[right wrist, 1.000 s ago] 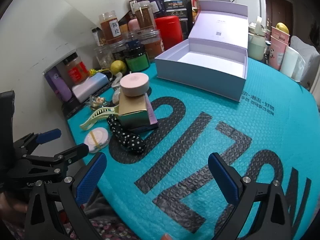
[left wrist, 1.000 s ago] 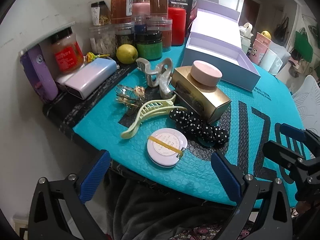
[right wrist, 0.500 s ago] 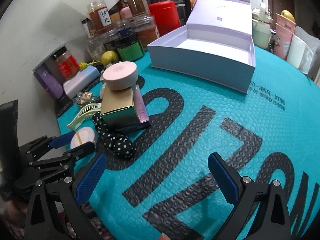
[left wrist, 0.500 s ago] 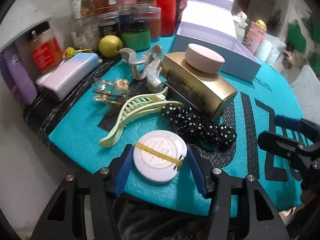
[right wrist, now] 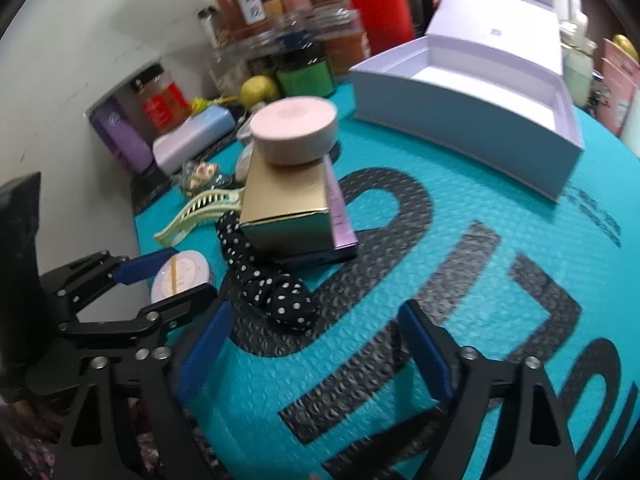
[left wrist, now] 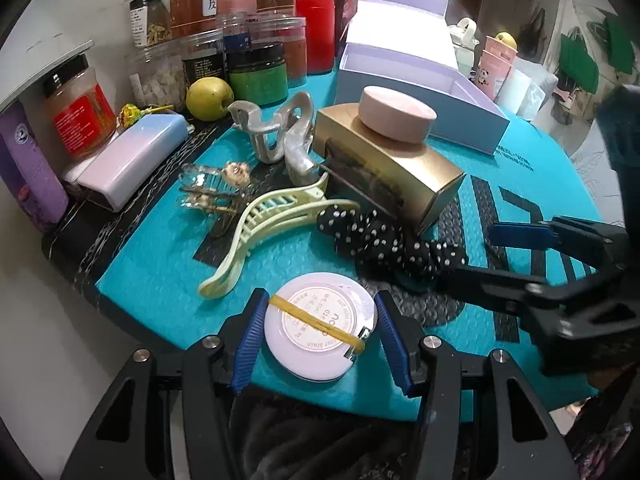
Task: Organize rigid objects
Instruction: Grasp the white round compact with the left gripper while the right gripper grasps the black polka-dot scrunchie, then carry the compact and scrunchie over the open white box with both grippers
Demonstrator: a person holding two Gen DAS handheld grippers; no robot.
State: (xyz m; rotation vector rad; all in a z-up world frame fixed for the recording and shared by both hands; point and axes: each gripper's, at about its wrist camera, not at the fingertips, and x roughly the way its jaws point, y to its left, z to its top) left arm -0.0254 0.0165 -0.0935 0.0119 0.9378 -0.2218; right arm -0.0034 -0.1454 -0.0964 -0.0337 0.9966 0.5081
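Observation:
A white round compact (left wrist: 320, 326) with a yellow rubber band lies at the near edge of the teal mat (left wrist: 160, 280). My left gripper (left wrist: 320, 338) is shut on it, one blue pad against each side; the right wrist view shows the same grip (right wrist: 164, 280). A black polka-dot scrunchie (right wrist: 280, 300) lies just ahead of my right gripper (right wrist: 316, 356). Its jaws are closing with only mat between them. Behind the scrunchie a gold box (left wrist: 392, 176) carries a pink round jar (left wrist: 394, 116). An open lavender box (right wrist: 472, 96) stands at the back.
A pale green claw clip (left wrist: 272, 224), a pearly grey claw clip (left wrist: 280, 136) and a clear flower clip (left wrist: 212, 188) lie left of the gold box. Jars (left wrist: 260, 76), a green fruit (left wrist: 208, 98) and a lilac case (left wrist: 132, 160) line the wall. The mat's near edge is beneath my left gripper.
My left gripper came down and closed on the white compact. My right gripper moved in toward the scrunchie and gold box, and its jaws have narrowed.

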